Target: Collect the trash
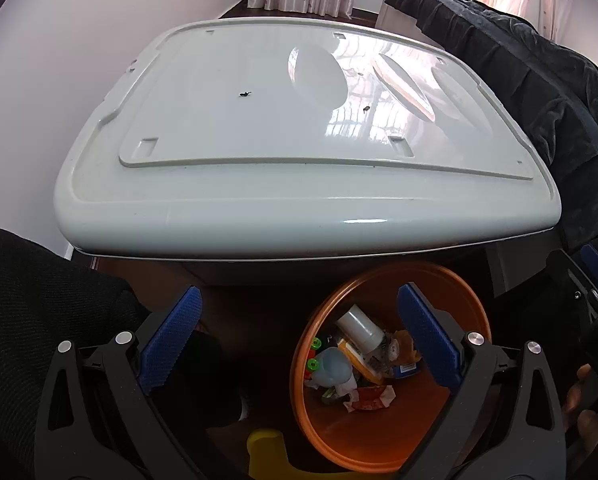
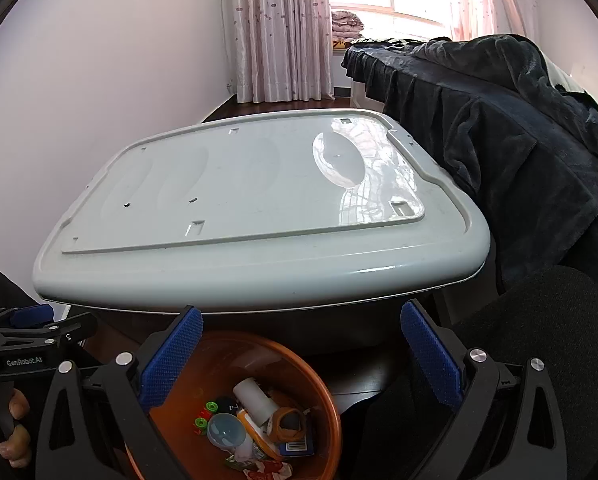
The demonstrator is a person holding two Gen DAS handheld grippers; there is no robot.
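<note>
Left wrist view: both grippers, left [image 1: 299,340] & right [image 2: 301,356], spread wide w/ nothing between, above round orange plastic bin [image 1: 379,440] beside glossy table edge [image 1: 299,236]

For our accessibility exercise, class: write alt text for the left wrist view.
An open hand-held gripper hangs above an orange bin holding trash: a white tube, a pale blue cup and crumpled wrappers. Behind it a pale grey tabletop is nearly bare, with dark fabric at right.

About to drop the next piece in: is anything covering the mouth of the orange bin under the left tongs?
Nothing visible covers it. The orange bin is open-topped below the left tongs, whose jaws are wide and empty. The pale tabletop edge lies beyond the rim.
</note>
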